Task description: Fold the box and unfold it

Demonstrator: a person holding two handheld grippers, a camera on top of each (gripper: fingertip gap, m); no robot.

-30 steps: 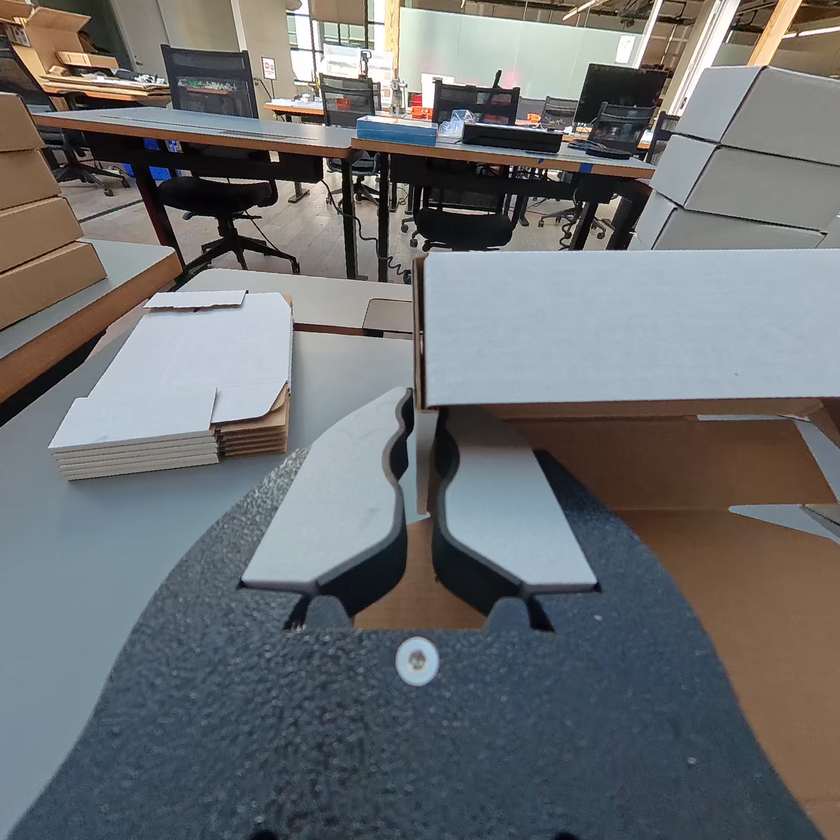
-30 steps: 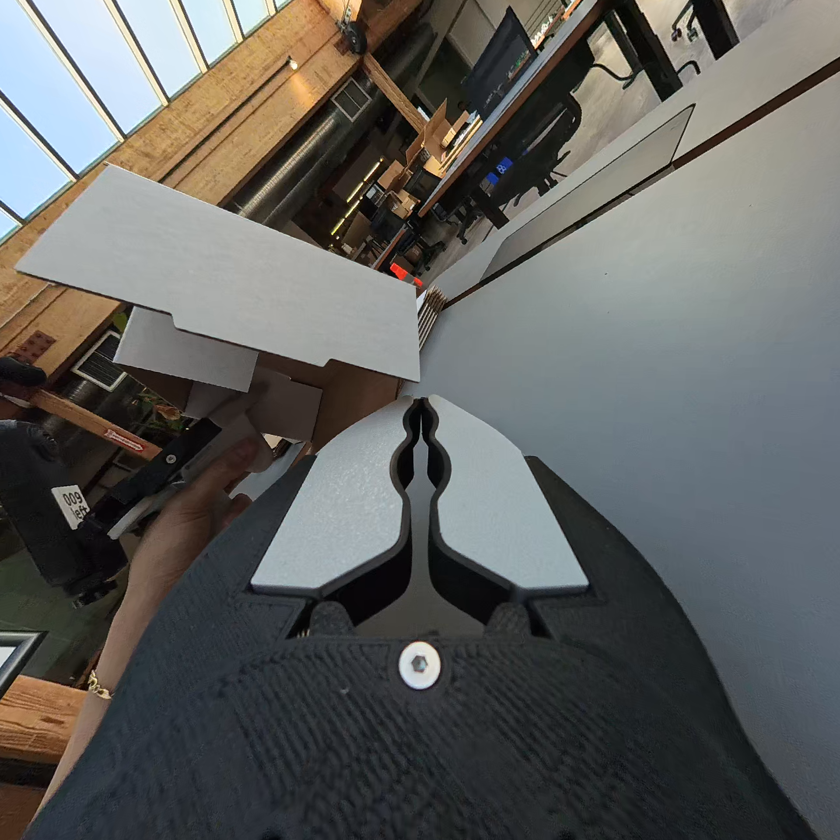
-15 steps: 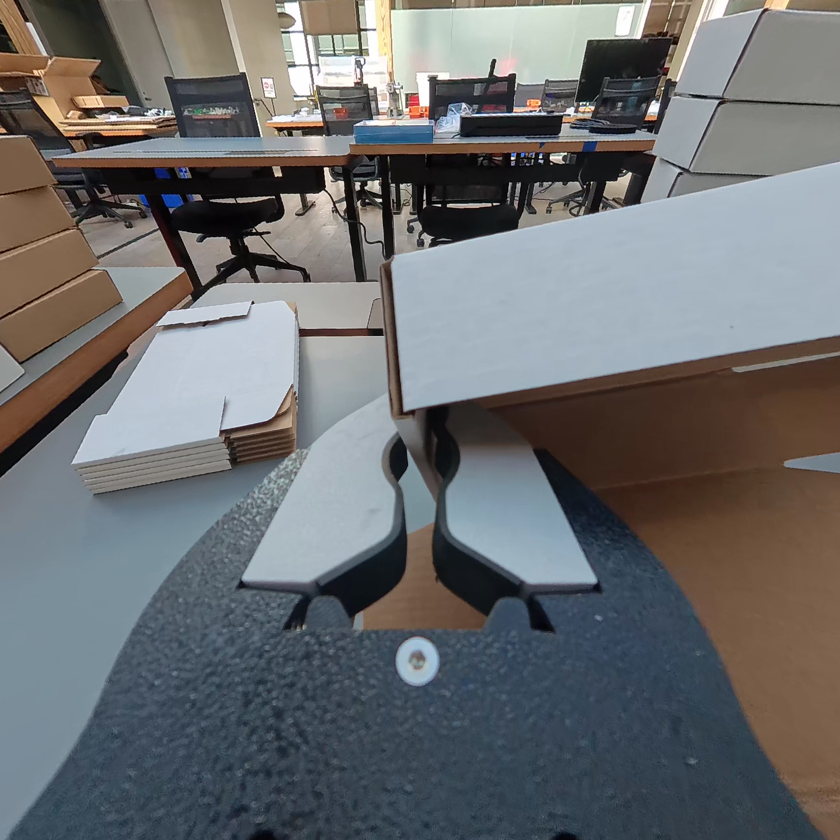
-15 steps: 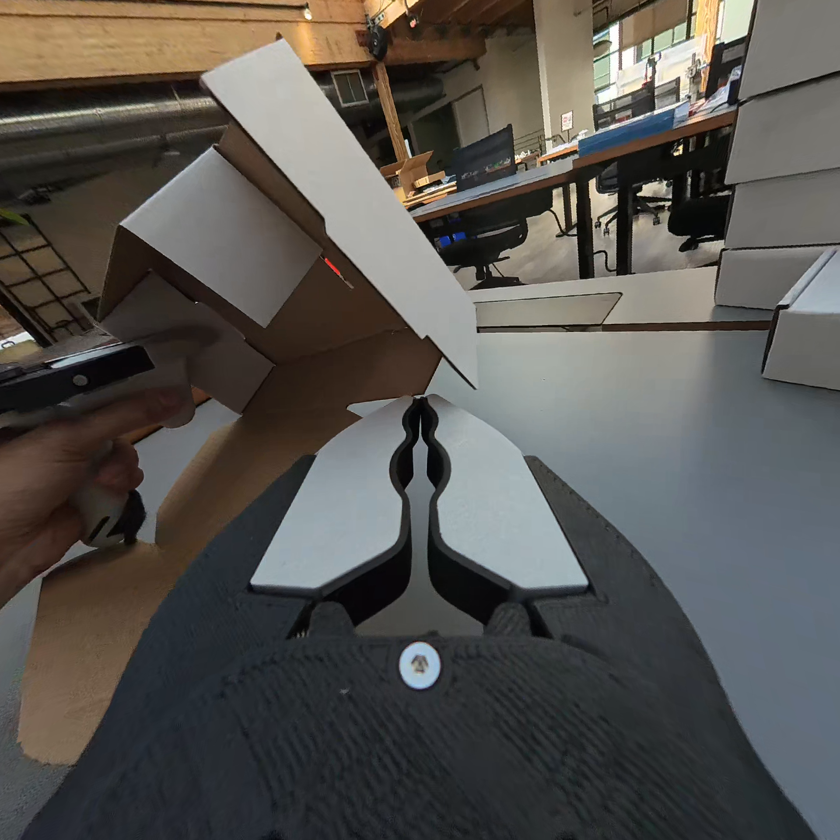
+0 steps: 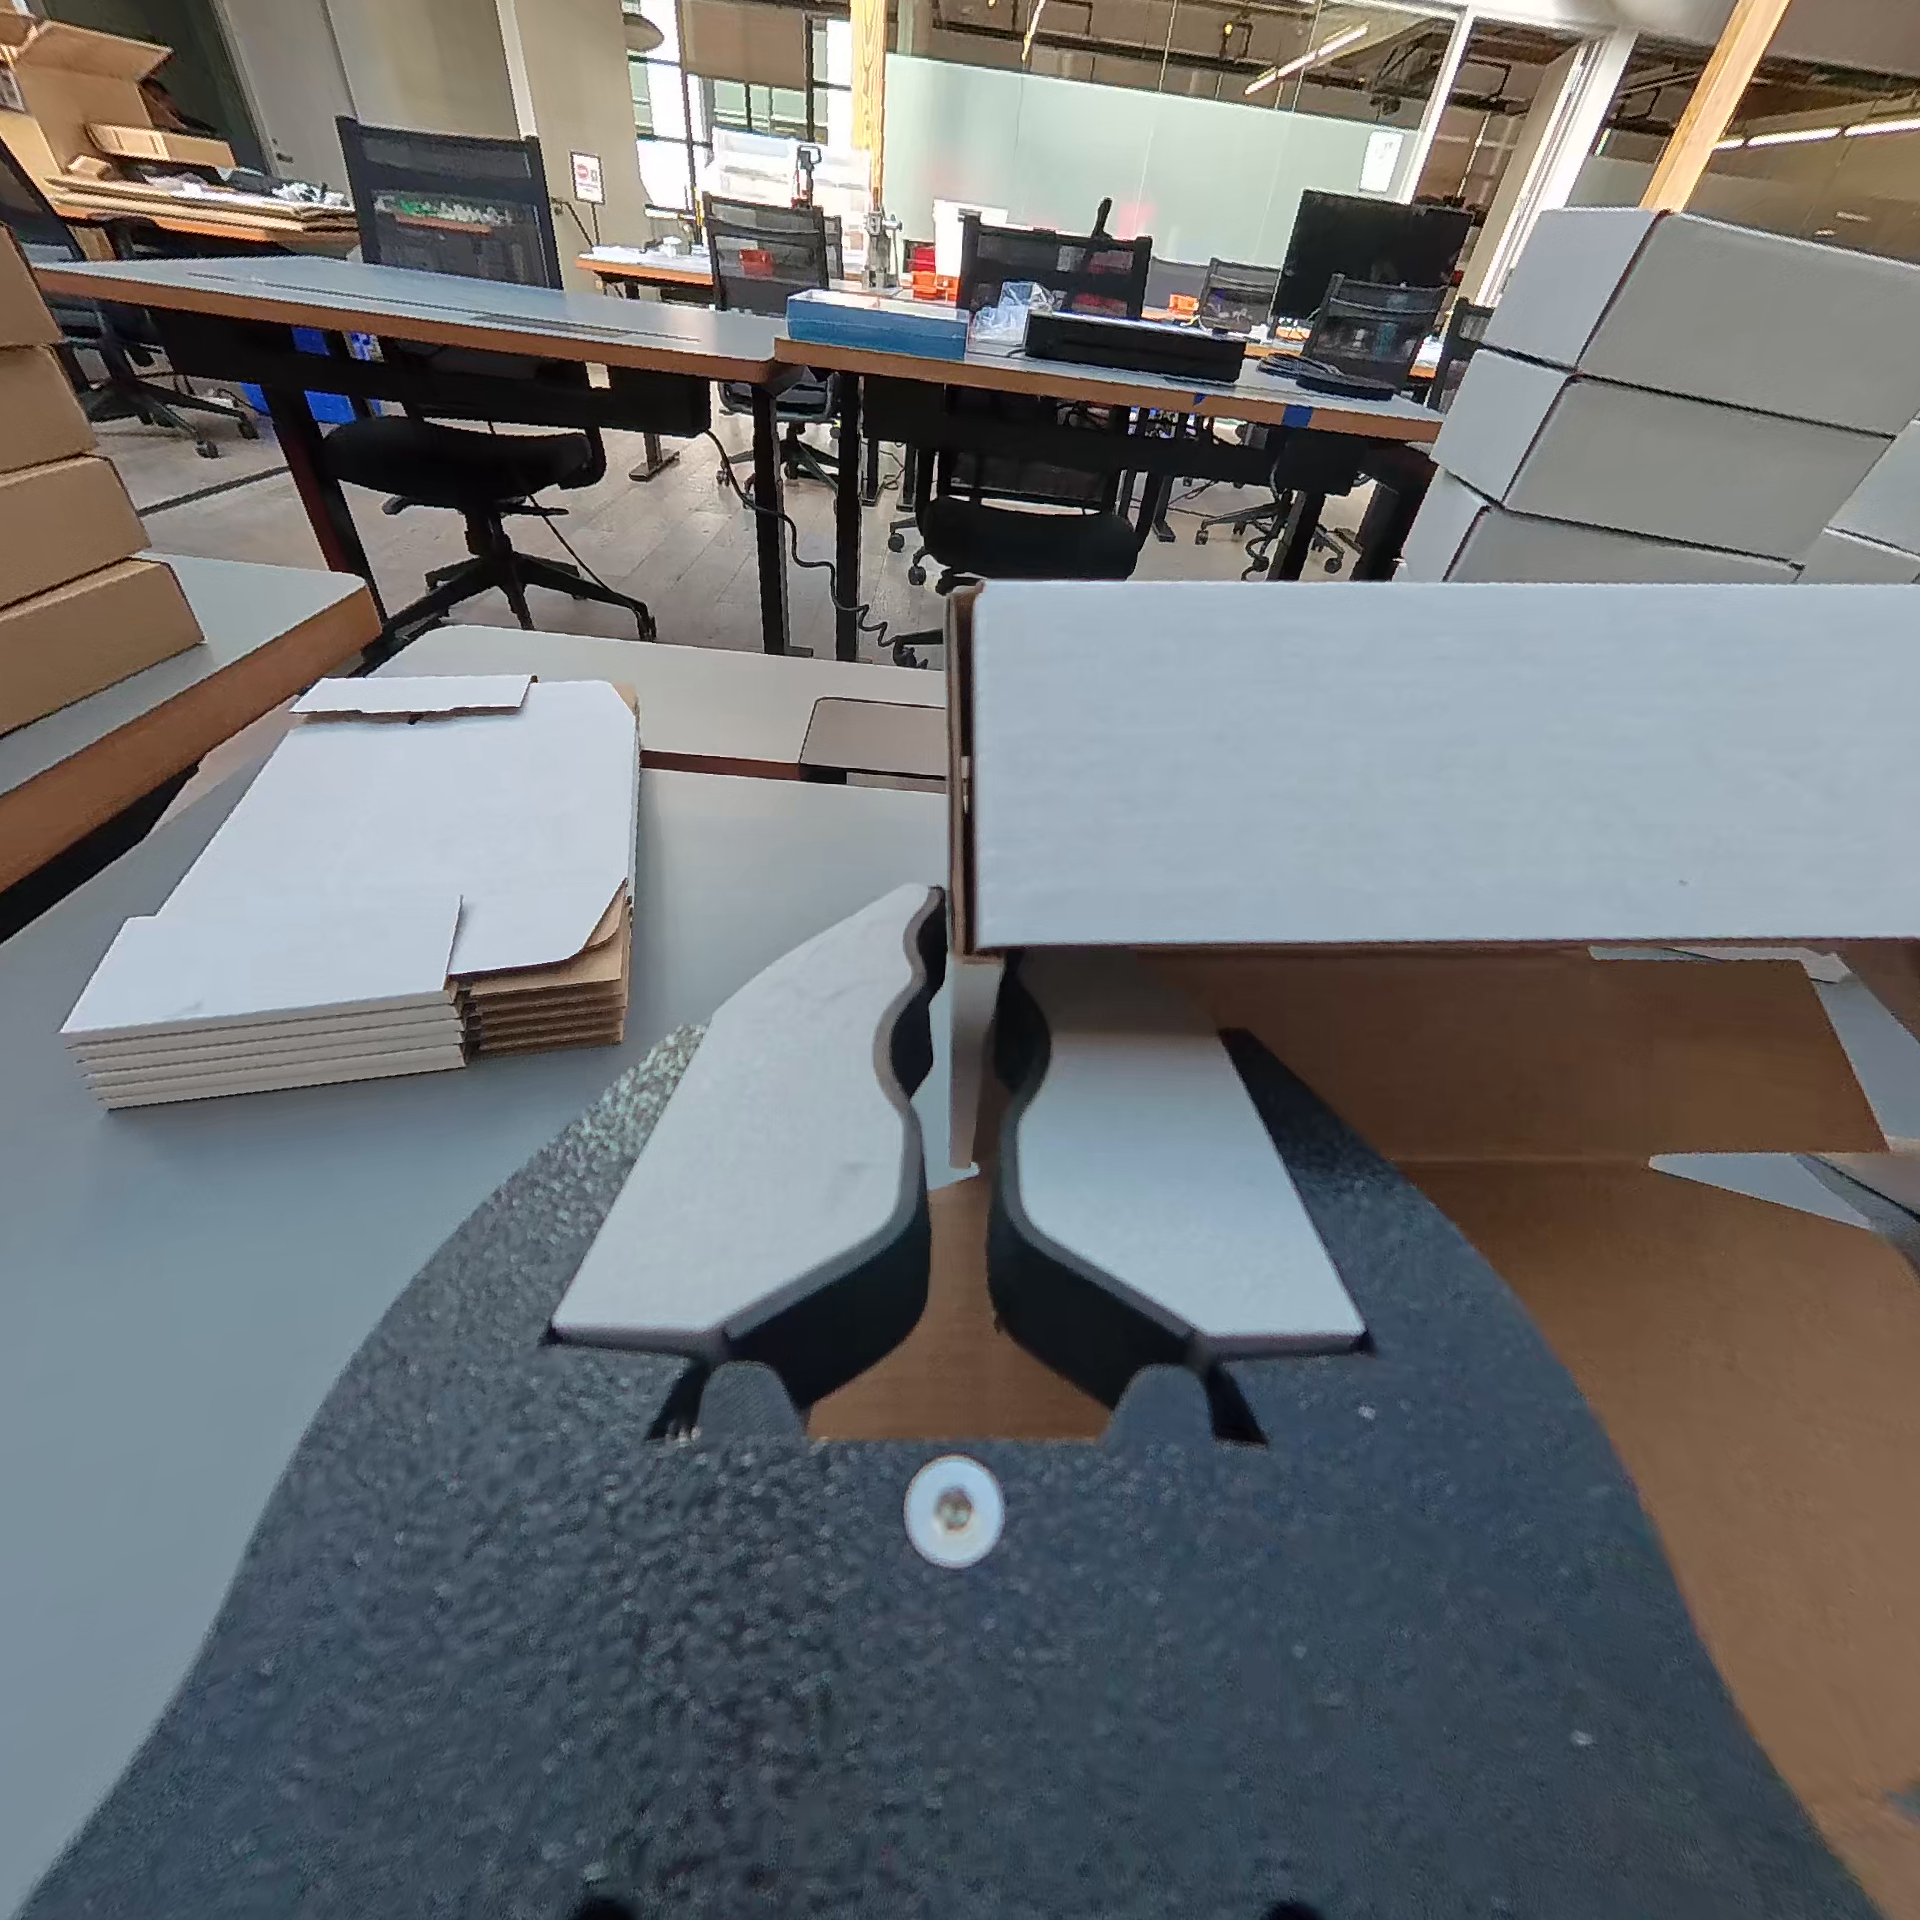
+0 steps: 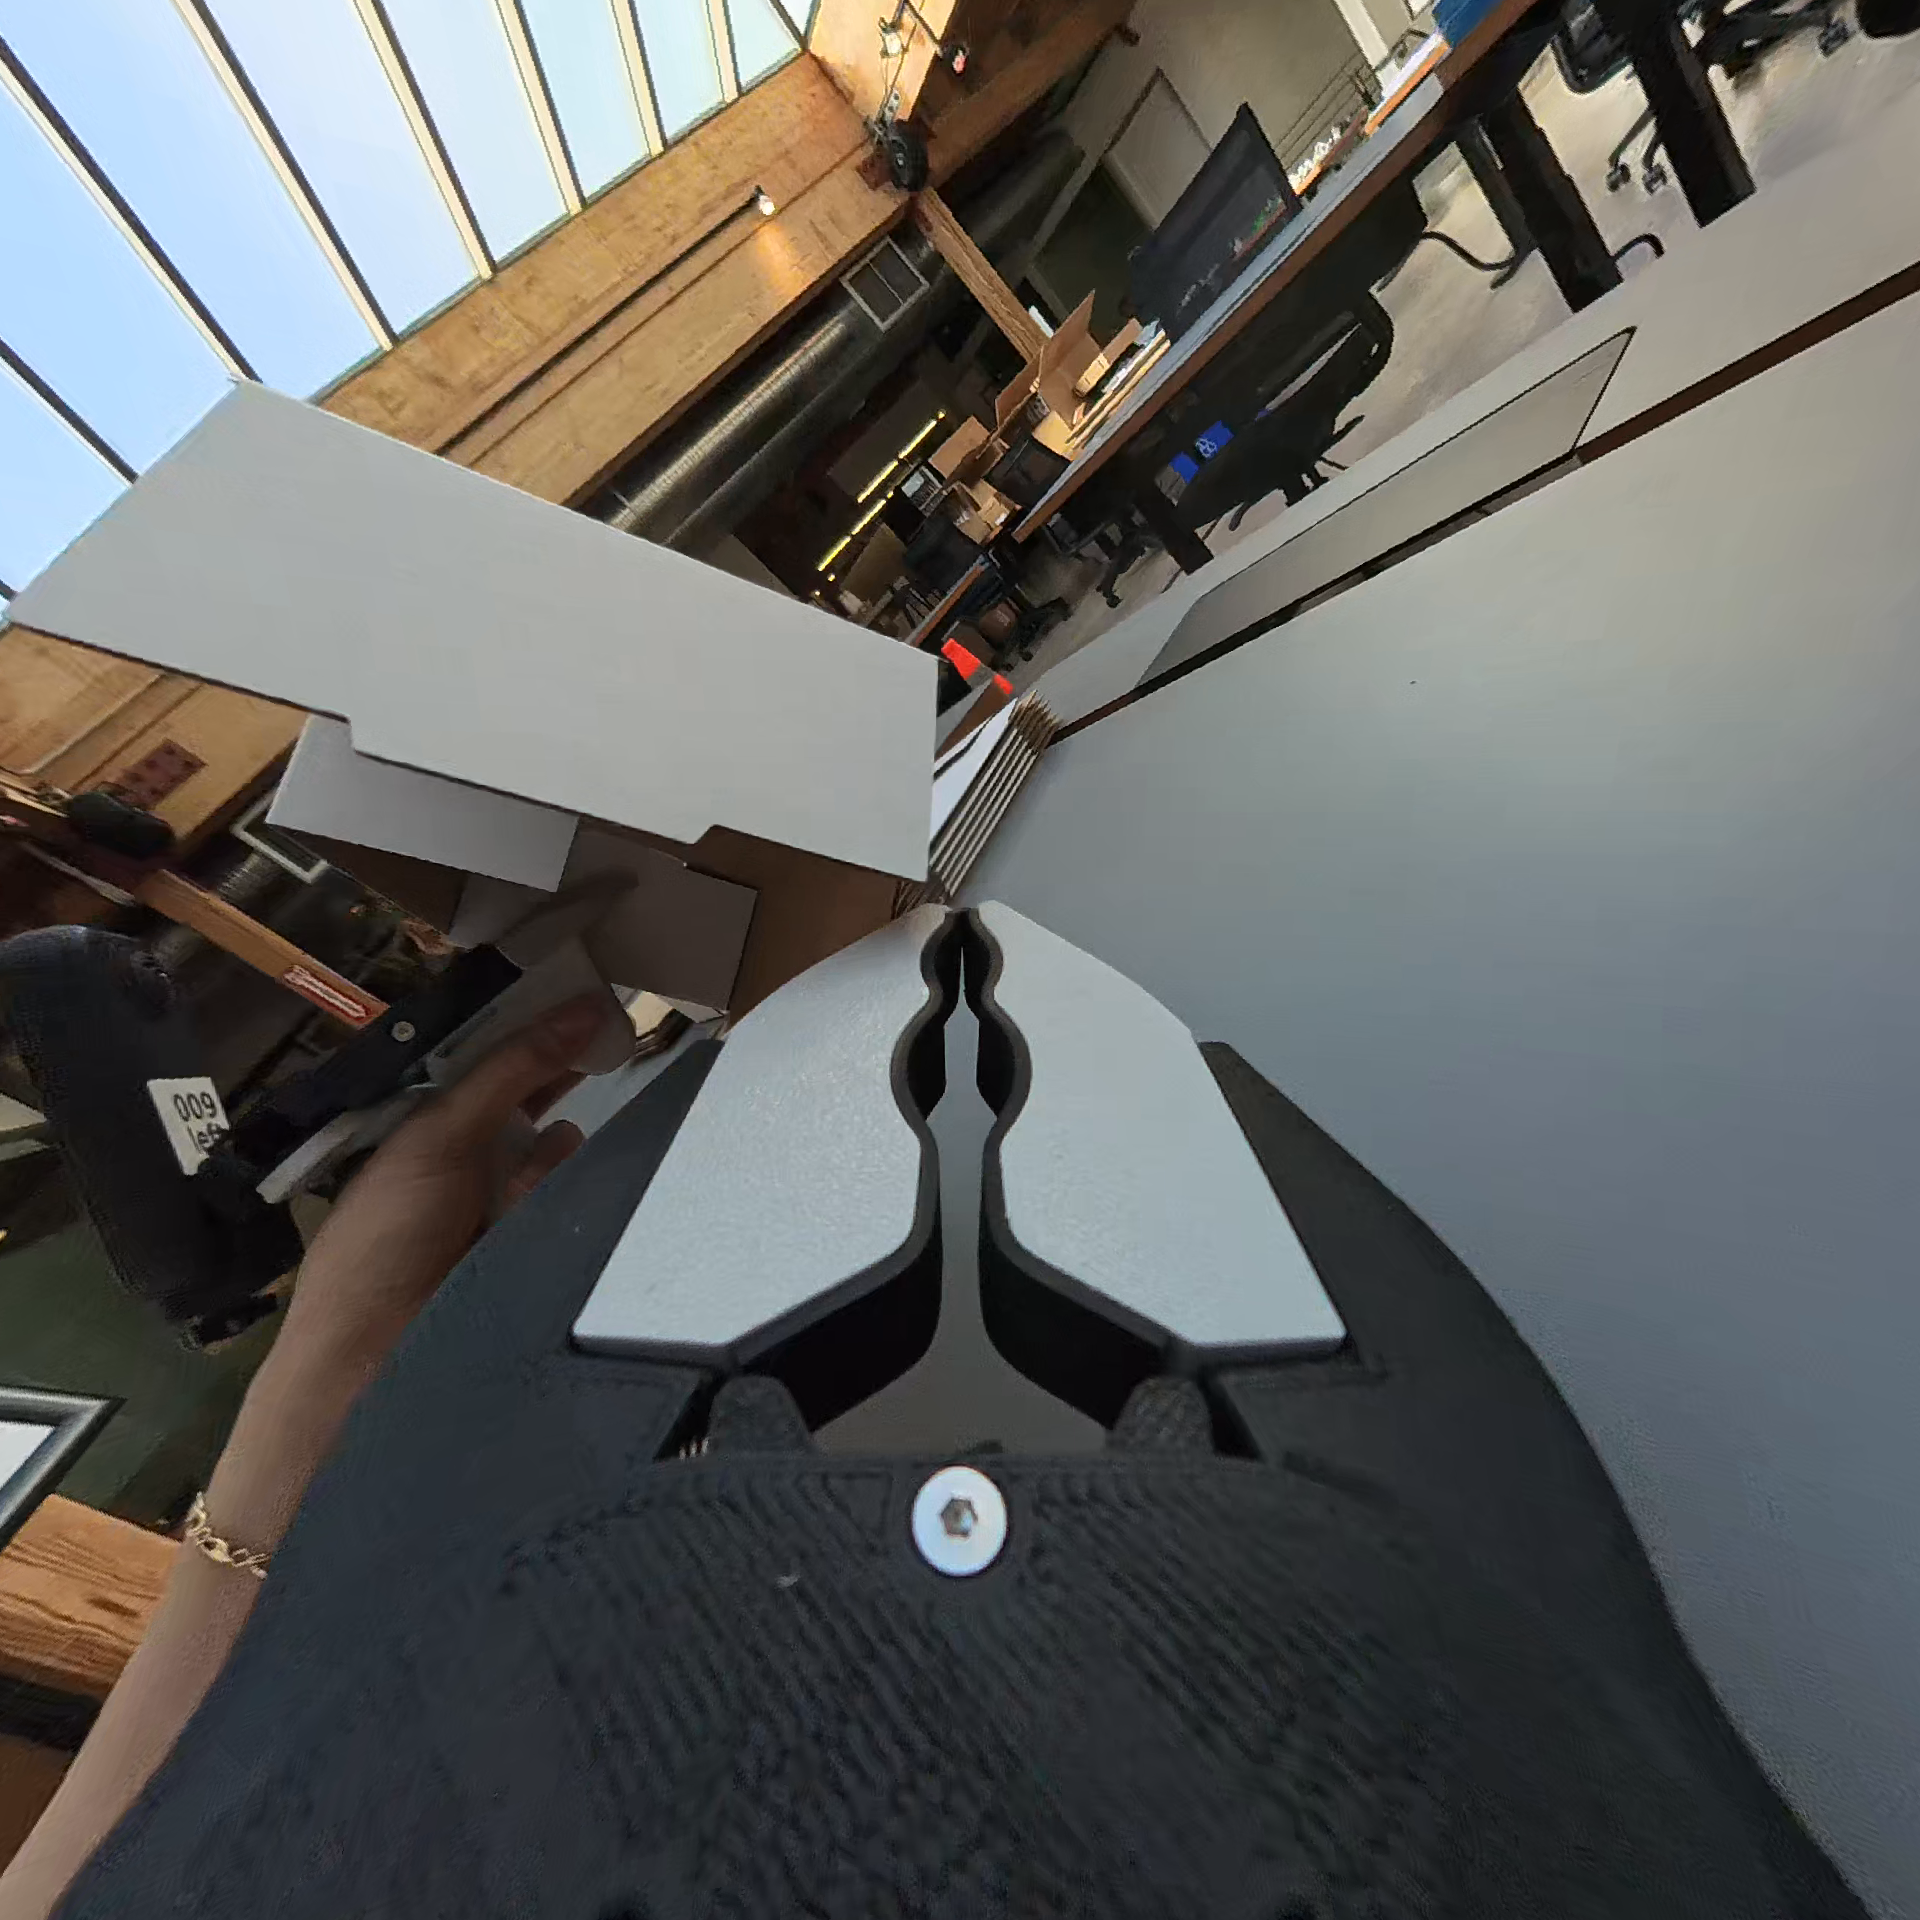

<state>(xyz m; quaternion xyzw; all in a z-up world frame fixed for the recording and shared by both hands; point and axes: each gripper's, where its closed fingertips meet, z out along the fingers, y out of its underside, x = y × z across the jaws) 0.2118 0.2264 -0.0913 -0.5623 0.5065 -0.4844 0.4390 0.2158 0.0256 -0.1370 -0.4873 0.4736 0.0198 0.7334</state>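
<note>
A half-folded cardboard box, white outside and brown inside, lies on the grey table (image 5: 208, 1351). Its white panel (image 5: 1434, 769) stands level above the brown base (image 5: 1662, 1403). My left gripper (image 5: 971, 956) is shut on a thin upright flap (image 5: 964, 1081) at the panel's left end. In the right wrist view the same white panel (image 6: 468, 644) is at the upper left, with the left gripper (image 6: 364, 1060) and a hand (image 6: 436, 1174) under it. My right gripper (image 6: 961, 916) is shut and empty, its tips close to the panel's corner. I cannot tell whether they touch.
A stack of flat cardboard blanks (image 5: 353, 883) lies on the table to the left. Folded white boxes (image 5: 1662, 395) are stacked at the back right. Brown boxes (image 5: 62, 520) stand on a side table at the left. Office desks and chairs fill the background.
Half a second ago the white panel was tilted up at the right; it is level again. The right wrist view was upright then and is rolled sideways again. Both grippers stayed shut.
</note>
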